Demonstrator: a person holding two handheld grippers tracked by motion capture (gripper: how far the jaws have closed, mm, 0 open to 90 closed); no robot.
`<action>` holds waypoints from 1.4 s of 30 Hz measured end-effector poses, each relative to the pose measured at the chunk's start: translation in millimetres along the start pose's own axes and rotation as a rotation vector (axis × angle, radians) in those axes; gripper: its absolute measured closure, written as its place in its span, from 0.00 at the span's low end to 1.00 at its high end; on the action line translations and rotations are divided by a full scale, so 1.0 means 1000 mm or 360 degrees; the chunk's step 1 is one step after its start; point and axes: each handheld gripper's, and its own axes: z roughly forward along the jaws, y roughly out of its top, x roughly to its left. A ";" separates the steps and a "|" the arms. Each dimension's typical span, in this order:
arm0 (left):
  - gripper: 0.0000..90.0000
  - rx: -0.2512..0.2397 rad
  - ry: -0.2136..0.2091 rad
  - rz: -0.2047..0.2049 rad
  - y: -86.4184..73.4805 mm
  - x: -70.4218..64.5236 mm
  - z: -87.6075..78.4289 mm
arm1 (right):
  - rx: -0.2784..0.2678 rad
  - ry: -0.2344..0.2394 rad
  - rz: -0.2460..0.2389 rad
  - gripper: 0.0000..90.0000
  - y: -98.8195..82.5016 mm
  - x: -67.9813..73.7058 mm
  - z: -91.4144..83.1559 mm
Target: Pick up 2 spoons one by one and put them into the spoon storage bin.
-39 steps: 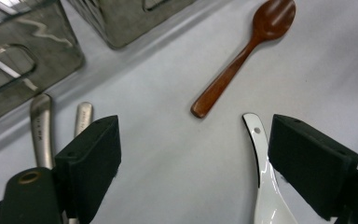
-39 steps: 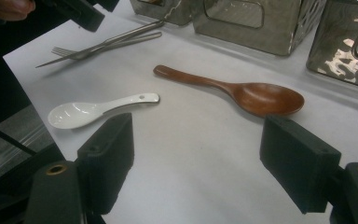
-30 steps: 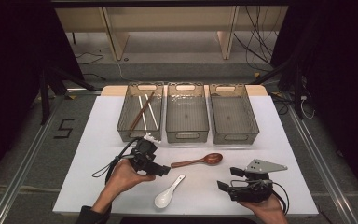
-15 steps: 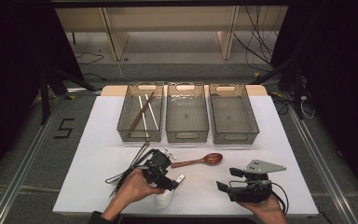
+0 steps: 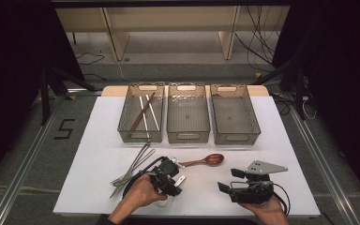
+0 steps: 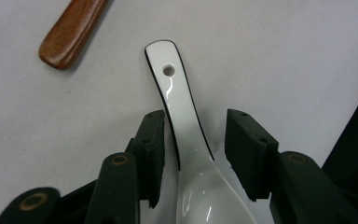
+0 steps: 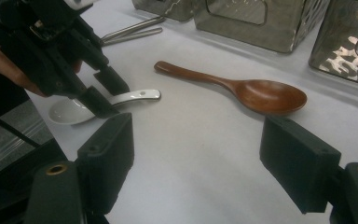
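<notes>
While my left gripper has its jaws half open and just been closing astride the white spoon, the pads aren't pressing yet, so I'm mid-grasp; next I'd judge squeeze, then lift. Spoon lies flat on the desk, handle pointing away from the jaws, bowl toward me. Right gripper hangs wide open, empty.

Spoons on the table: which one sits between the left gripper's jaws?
The white ceramic spoon, its handle between the left gripper pads, which have just been closing and don't clamp it yet. The brown wooden spoon lies apart, untouched.
</notes>
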 end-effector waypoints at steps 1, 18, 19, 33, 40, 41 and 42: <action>0.65 0.0004 0.0027 0.0021 0.000 -0.001 0.000 | -0.0001 0.0000 0.0000 0.30 0.000 0.000 0.000; 0.82 0.0001 0.0120 0.0121 0.000 -0.005 0.000 | -0.0004 -0.0007 0.0005 0.30 0.000 0.000 0.000; 0.83 -0.0005 0.0112 0.0117 0.000 -0.005 0.000 | -0.0005 -0.0009 0.0006 0.30 0.000 0.000 -0.001; 0.92 -0.0032 -0.0033 0.0135 -0.001 0.001 -0.006 | -0.0012 -0.0013 0.0006 0.30 0.000 -0.001 -0.002; 0.95 -0.0037 -0.0017 0.0143 0.000 0.001 -0.009 | -0.0012 -0.0012 0.0003 0.30 0.000 -0.001 -0.002; 0.95 -0.0028 -0.0020 0.0149 0.000 0.002 -0.010 | -0.0010 -0.0012 0.0007 0.30 0.000 -0.001 -0.002; 0.95 -0.0029 -0.0021 0.0154 0.000 0.002 -0.011 | -0.0010 -0.0014 0.0008 0.30 0.000 -0.001 -0.002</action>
